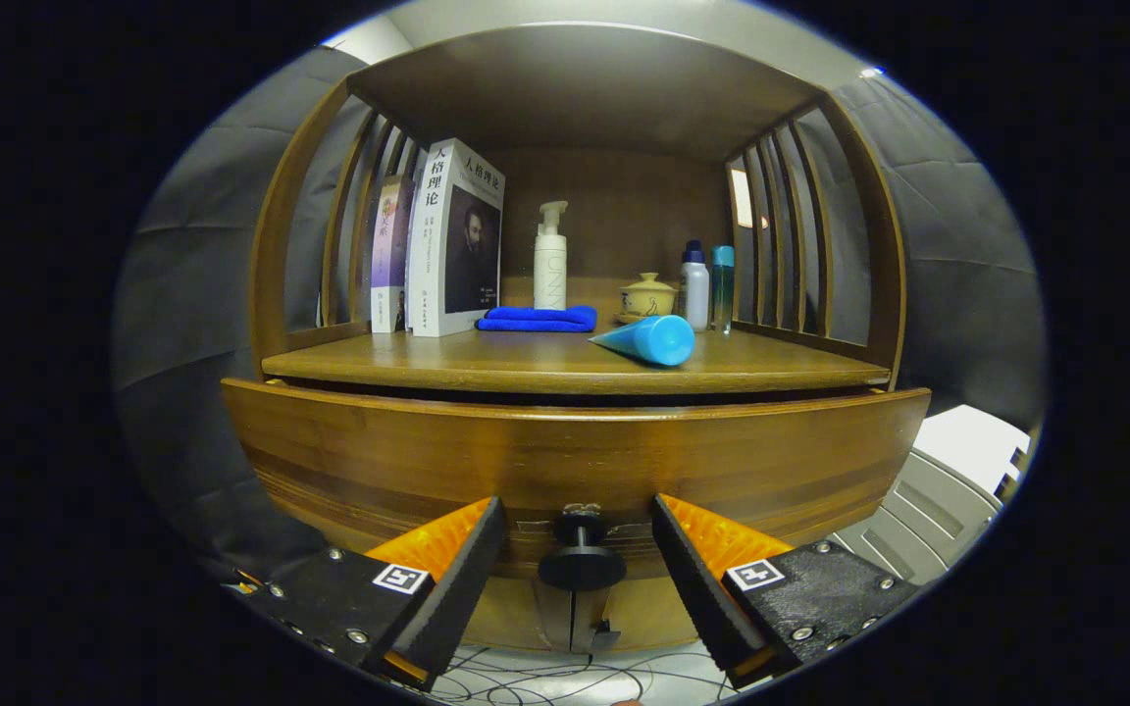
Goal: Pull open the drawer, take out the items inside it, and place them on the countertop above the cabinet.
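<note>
I see behind the furniture a dark padded booth wall, its cloth in quilted panels, continuing on the far side. A pale ceiling strip runs above with a bright light spot. Low down, beside the woodwork, stands a white and grey plastic unit. The floor is light, crossed by thin dark cables.

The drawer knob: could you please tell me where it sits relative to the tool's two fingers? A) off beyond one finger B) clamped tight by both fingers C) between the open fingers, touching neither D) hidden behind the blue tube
C: the drawer knob sits in the gap of the tool, with clear space to each finger, against the wooden drawer front.
</note>
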Tool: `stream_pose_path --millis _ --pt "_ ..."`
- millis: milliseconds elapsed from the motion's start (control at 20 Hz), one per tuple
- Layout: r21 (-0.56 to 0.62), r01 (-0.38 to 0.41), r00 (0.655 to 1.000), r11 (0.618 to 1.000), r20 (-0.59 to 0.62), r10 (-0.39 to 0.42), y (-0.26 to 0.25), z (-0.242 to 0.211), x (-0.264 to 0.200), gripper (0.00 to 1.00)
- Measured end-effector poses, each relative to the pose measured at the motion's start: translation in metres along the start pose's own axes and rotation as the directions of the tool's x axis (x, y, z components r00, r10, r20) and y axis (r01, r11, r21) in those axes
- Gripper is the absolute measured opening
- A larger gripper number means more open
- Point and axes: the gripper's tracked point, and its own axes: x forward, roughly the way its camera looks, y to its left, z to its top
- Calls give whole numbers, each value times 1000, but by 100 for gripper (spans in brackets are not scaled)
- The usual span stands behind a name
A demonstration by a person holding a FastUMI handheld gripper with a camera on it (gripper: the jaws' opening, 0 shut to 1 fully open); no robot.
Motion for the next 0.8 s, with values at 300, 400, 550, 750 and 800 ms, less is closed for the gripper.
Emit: stream_pose_path --millis 300,400,550,750,800 --pt "15 -5 999 1000 -33 5 -3 5 27 95" --pt "-19 -4 1000 1000 -30 4 -4 5 25 95" --pt "-36 -13 1000 999 -13 13 -4 12 10 95" --pt "-48 -52 995 997 83 56 0 43 -35 95" --pt "-45 -64 993 997 101 68 0 49 -49 95"
